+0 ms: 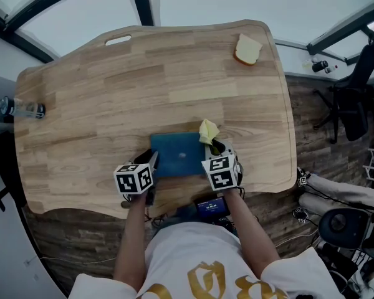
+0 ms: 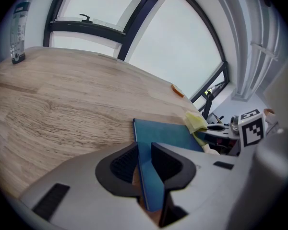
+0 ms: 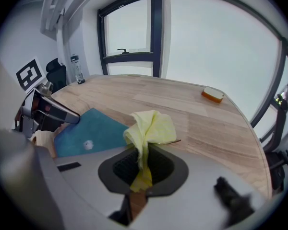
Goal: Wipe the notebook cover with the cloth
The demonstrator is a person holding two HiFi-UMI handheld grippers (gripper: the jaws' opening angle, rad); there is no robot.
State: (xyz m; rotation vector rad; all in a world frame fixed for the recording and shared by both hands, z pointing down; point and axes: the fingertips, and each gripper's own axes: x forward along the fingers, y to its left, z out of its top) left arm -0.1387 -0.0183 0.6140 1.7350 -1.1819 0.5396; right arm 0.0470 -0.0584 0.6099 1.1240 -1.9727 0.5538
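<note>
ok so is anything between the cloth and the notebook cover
Nothing visible does. The cloth, pinched in the right gripper, sits right by the far right corner of the notebook. Its blue cover is bare except for a small pale spot. The left gripper clamps only the left edge.

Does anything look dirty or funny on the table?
Yes: a small pale spot sits on the blue notebook cover, like a smudge. The right gripper holds the yellow cloth at the notebook's edge. Nothing looks spilled or tipped over.
</note>
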